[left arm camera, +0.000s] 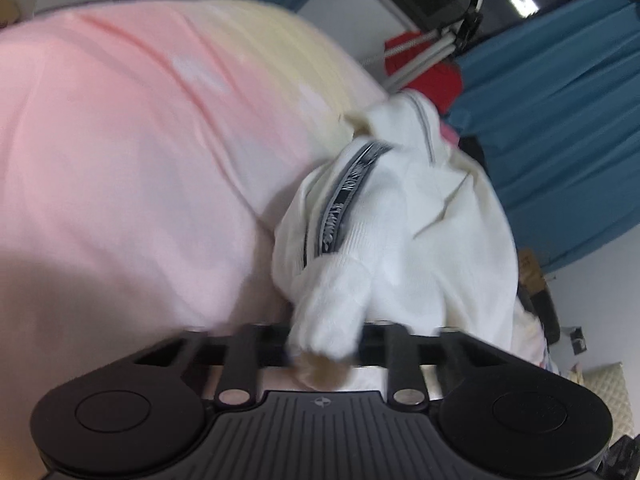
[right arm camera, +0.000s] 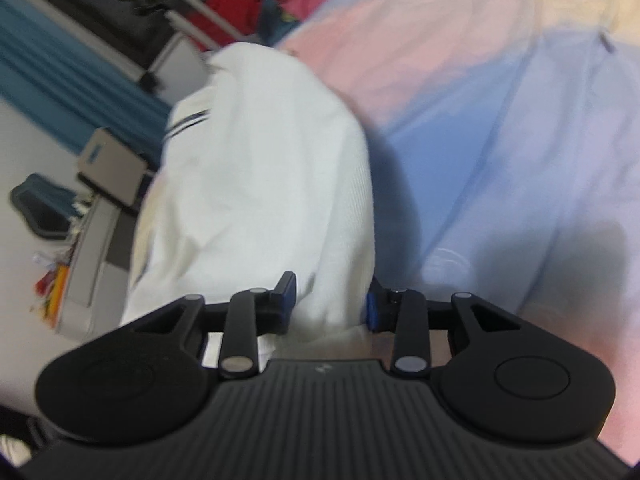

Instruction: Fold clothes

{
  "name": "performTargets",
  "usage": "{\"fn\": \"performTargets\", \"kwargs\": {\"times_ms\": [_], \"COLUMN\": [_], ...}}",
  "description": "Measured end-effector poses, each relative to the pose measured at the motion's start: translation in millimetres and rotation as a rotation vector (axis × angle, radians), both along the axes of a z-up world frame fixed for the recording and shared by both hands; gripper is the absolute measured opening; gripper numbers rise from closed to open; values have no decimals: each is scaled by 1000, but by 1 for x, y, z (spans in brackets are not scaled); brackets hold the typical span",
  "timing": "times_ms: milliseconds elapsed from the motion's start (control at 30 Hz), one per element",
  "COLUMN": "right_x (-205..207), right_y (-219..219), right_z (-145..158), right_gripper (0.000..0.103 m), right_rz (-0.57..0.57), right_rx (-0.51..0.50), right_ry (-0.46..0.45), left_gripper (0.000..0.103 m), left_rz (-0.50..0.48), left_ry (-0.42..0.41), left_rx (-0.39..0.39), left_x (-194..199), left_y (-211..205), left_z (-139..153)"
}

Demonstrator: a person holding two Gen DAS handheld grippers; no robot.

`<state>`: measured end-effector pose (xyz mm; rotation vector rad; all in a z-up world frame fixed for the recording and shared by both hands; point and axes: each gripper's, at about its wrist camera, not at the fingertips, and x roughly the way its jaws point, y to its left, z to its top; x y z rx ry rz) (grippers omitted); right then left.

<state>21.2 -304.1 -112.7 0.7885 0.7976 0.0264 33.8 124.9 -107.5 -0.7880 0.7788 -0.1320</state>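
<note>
A white garment (left arm camera: 404, 216) with a dark lettered stripe hangs bunched from my left gripper (left arm camera: 324, 340), which is shut on a fold of it above the bed. The fingertips are hidden by the cloth. In the right wrist view the same white garment (right arm camera: 256, 184) hangs from my right gripper (right arm camera: 330, 306), whose jaws are closed on a thick fold of it. Both views are blurred by motion.
A bed sheet in pink, cream and pale blue (left arm camera: 120, 160) (right arm camera: 500, 140) lies beneath. Blue curtains (left arm camera: 560, 128), a drying rack with red and pink clothes (right arm camera: 224, 0) and a shelf with clutter (right arm camera: 92, 240) stand beyond the bed.
</note>
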Motion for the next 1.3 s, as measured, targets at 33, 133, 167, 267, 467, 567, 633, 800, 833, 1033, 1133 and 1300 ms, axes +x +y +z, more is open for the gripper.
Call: {"fn": "performTargets", "kwargs": {"times_ms": [33,133,167,267,467,567,633,800,833,1033,1133,1300], "right_x": [0,-1,-1,-2,6,8,5,-16,-19,-23,-4,47], "right_y": [2,4,4,6,16,24,27,28,35,109,164,269], "right_z": [1,0,-2,-7,-21,-27,-27,-16,-11,4,1,-11], "right_gripper": [37,39,39,39,38,38,31,15,14,13,13,13], "right_rz": [11,35,41,29,81,120,130,88,99,223,299,456], "right_rx": [2,36,55,69,81,60,48,125,139,284,381,477], "right_ry": [-5,11,19,36,37,40,26,-20,-31,-99,-108,-95], "left_gripper": [16,15,15,16,43,46,43,16,15,14,14,14], "left_rz": [12,69,85,122,157,156,143,108,92,53,97,229], "left_ry": [-30,-122,-132,-125,-18,-9,-17,-25,-46,-199,-283,-250], "left_rx": [-21,-23,-11,10,-17,-47,-39,17,55,263,389,576], "left_x": [-1,-8,-8,-7,6,13,17,33,37,70,81,119], "left_y": [5,19,22,27,30,32,32,36,37,71,108,178], "left_z": [5,24,26,24,-1,-7,-8,15,28,118,159,173]}}
